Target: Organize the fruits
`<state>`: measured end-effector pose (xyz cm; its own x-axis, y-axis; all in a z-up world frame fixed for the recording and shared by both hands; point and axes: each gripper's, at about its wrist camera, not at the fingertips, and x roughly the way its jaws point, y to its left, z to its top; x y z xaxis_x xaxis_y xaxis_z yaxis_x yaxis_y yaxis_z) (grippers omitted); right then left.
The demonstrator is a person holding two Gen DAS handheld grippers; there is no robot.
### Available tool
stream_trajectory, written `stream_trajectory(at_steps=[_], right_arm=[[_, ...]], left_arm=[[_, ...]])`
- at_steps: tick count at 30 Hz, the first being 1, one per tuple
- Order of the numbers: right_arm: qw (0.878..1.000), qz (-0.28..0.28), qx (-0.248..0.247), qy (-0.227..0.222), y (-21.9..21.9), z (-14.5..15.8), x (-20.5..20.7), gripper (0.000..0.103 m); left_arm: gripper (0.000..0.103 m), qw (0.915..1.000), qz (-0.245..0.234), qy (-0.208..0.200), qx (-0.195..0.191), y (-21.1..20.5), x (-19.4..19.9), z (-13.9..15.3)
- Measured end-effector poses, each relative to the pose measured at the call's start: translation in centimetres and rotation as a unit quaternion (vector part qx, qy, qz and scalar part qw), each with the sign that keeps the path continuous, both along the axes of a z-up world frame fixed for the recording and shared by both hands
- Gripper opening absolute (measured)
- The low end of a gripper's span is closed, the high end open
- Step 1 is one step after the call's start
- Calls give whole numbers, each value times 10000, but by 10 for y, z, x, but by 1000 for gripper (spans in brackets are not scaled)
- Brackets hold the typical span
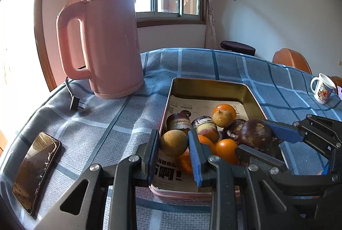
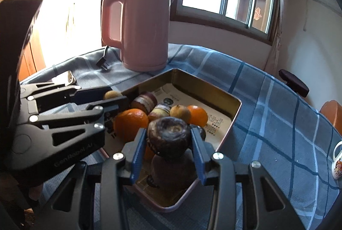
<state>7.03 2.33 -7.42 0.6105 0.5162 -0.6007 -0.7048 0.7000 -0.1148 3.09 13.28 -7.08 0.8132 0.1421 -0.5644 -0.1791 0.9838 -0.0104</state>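
The left gripper (image 1: pixel 173 145) had its jaws closed on a small brown-yellow fruit (image 1: pixel 173 142), just above the near end of the tin tray (image 1: pixel 252 91). The right gripper (image 2: pixel 168 140) had its jaws around a big dark purple fruit (image 2: pixel 167 134). Both blue pads seemed to touch its sides, so it looked held, just over the near part of the tray.

Ahead of both jaws, most of the fruit already lay inside the tray on a printed paper. I could see at least 3 oranges (image 2: pixel 130 124), 1 more yellow fruit (image 1: pixel 222 117), another dark fruit (image 1: pixel 232 130) and 2 stubby purple-and-cream pieces (image 1: pixel 179 122). The far half of the tray was bare.

I saw no loose fruit on the checked tabletop (image 1: pixel 119 123). Only a pink kettle (image 1: pixel 106 44), a phone (image 1: pixel 35 168) and a mug (image 1: pixel 321 89) were out there, to the sides of the jaws. So I think the job was nearly done, with just the 2 held fruits left to set down.
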Motion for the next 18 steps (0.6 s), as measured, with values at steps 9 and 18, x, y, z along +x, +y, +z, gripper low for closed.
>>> stream_trajectory(at_steps=[9, 18], right_arm=[[9998, -17, 113, -130, -10, 11, -11, 71], [9976, -455, 285, -438, -47, 36, -25, 77]], left_arm=[[32, 9995, -153, -242, -126, -4, -13, 18], [73, 9972, -23, -750, -62, -6, -36, 46]])
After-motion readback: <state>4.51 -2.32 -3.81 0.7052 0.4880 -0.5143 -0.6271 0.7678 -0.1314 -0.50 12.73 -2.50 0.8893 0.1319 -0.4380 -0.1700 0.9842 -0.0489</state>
